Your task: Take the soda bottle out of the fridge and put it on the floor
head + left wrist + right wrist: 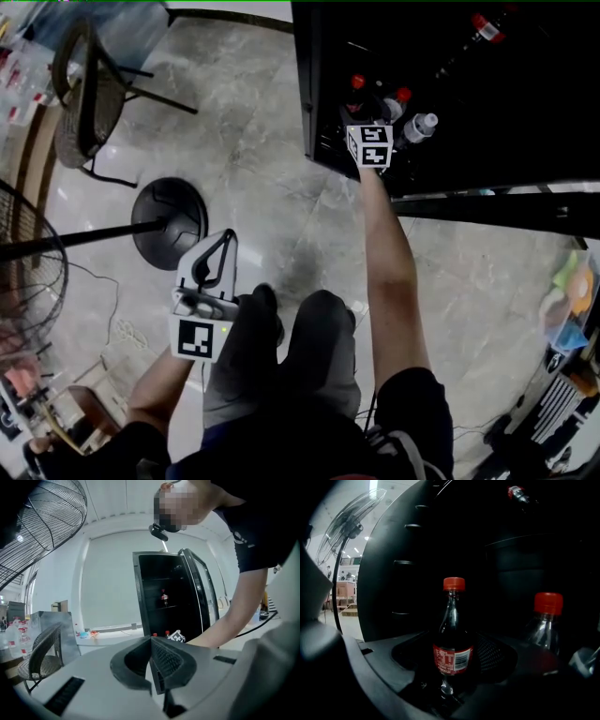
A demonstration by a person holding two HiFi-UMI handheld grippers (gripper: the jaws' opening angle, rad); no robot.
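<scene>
A dark soda bottle (453, 639) with a red cap and red label stands upright inside the black fridge (319, 94), and its cap (357, 82) also shows in the head view. My right gripper (452, 660) reaches into the fridge with its jaws wide apart on either side of the bottle's lower body. A gap shows beside the left jaw, so the pads are not pressing. In the head view the right gripper (366, 112) sits just beyond its marker cube. My left gripper (223, 246) hangs over the floor by the person's knee, jaws shut and empty (152, 641).
A second red-capped bottle (547, 620) stands to the right of the first, and a clear white-capped one (419, 127) stands beside them. A fan's round base (169, 220) and pole, its cage (28, 272) and a wicker chair (80, 94) stand to the left on the marble floor (272, 197).
</scene>
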